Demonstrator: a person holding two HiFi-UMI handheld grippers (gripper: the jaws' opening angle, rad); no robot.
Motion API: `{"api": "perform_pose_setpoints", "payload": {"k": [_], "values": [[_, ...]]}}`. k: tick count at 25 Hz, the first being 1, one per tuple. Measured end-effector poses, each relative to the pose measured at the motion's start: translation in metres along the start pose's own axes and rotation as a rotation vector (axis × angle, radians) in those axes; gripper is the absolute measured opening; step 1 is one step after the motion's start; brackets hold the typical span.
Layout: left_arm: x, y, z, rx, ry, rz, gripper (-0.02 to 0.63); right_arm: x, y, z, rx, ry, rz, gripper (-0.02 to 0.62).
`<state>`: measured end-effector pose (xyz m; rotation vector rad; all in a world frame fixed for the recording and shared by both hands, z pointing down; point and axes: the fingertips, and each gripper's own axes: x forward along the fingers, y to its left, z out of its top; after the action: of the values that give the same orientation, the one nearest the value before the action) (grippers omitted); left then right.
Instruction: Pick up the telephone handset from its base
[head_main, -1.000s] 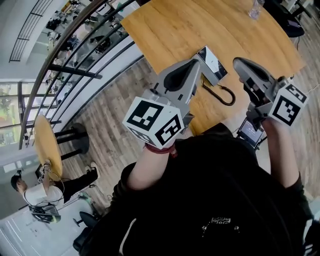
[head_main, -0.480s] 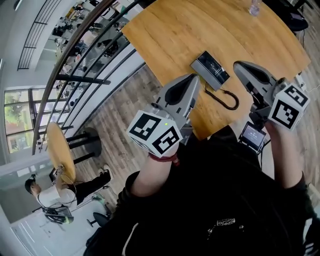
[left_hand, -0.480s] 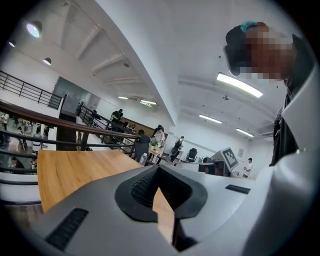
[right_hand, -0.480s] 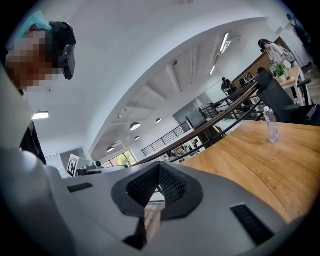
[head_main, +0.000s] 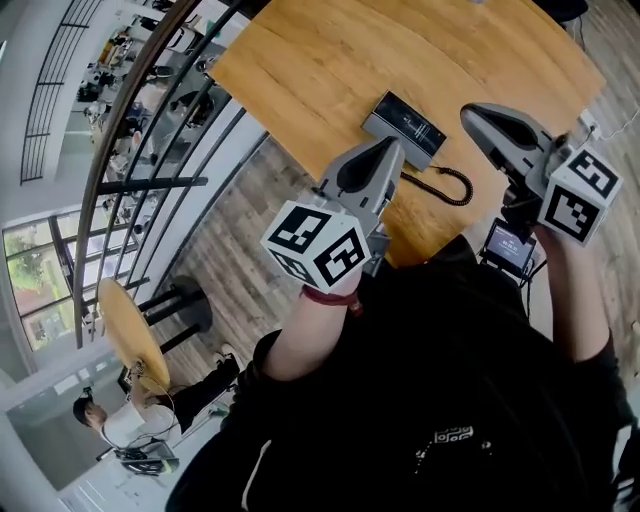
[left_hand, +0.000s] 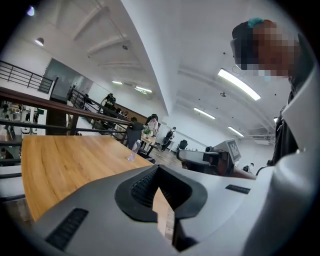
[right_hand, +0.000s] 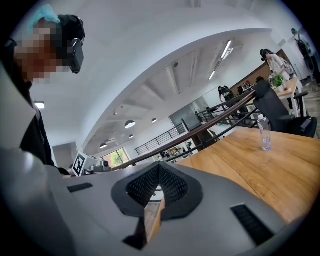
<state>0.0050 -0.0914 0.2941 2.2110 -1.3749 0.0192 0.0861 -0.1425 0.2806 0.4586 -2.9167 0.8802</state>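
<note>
The dark telephone (head_main: 404, 122) lies flat on the wooden table (head_main: 300, 60), its long axis running far-left to near-right, with the coiled cord (head_main: 447, 186) trailing toward the near edge. It sits between the tongs, just beyond their tips — left gripper (head_main: 392, 145) at its near-left, right gripper (head_main: 468, 116) to its right. Both are pinched closed on nothing.

water bottle (right_hand: 264, 132) stands on wooden table (right_hand: 245, 162).

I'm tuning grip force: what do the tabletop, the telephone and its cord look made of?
Light-brown tabletop: wood or wood-look laminate, matt, visible grain. Flat dark telephone: probably hard plastic, faint sheen. Black coiled cord: likely flexible plastic or rubber, given its springy coils.
</note>
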Motion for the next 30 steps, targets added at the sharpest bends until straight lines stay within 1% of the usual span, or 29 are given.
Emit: {"api": "perform_pose_setpoints", "payload": {"k": [2,5,7,9,11,14,16,18,22,24,25,26,27,30], "values": [[0.005,0.004,-0.007,-0.043,0.017,-0.027,0.005,0.002,-0.003,-0.002,0.022,0.012,-0.016,0.017],[0.016,0.017,-0.007,-0.145,0.013,-0.088,0.005,0.013,-0.015,0.002,0.036,0.019,-0.026,0.017],[0.021,0.026,-0.010,-0.195,0.011,-0.103,0.005,0.019,-0.021,-0.003,0.047,0.036,-0.032,0.017],[0.022,0.033,-0.019,-0.222,0.023,-0.098,0.005,0.020,-0.026,-0.009,0.067,0.056,-0.040,0.017],[0.025,0.041,-0.022,-0.245,0.032,-0.103,0.005,0.026,-0.029,-0.007,0.072,0.059,-0.043,0.017],[0.024,0.045,-0.019,-0.310,0.013,-0.170,0.005,0.037,-0.029,-0.007,0.071,0.071,-0.047,0.017],[0.025,0.050,-0.016,-0.325,-0.002,-0.193,0.005,0.043,-0.031,-0.008,0.070,0.084,-0.050,0.017],[0.027,0.056,-0.019,-0.341,0.000,-0.187,0.005,0.046,-0.033,-0.010,0.071,0.094,-0.055,0.017],[0.029,0.074,-0.035,-0.378,-0.002,-0.139,0.006,0.048,-0.036,-0.015,0.082,0.110,-0.068,0.017],[0.031,0.080,-0.039,-0.392,-0.007,-0.133,0.006,0.051,-0.038,-0.016,0.080,0.117,-0.069,0.017],[0.032,0.082,-0.041,-0.401,-0.006,-0.138,0.093,0.054,-0.038,-0.018,0.077,0.122,-0.069,0.017],[0.033,0.085,-0.045,-0.407,0.002,-0.140,0.132,0.057,-0.038,-0.020,0.078,0.126,-0.071,0.017],[0.034,0.089,-0.053,-0.409,0.020,-0.132,0.133,0.059,-0.038,-0.023,0.083,0.131,-0.074,0.017],[0.039,0.105,-0.083,-0.419,0.084,-0.073,0.133,0.062,-0.038,-0.028,0.096,0.138,-0.089,0.017]]}}
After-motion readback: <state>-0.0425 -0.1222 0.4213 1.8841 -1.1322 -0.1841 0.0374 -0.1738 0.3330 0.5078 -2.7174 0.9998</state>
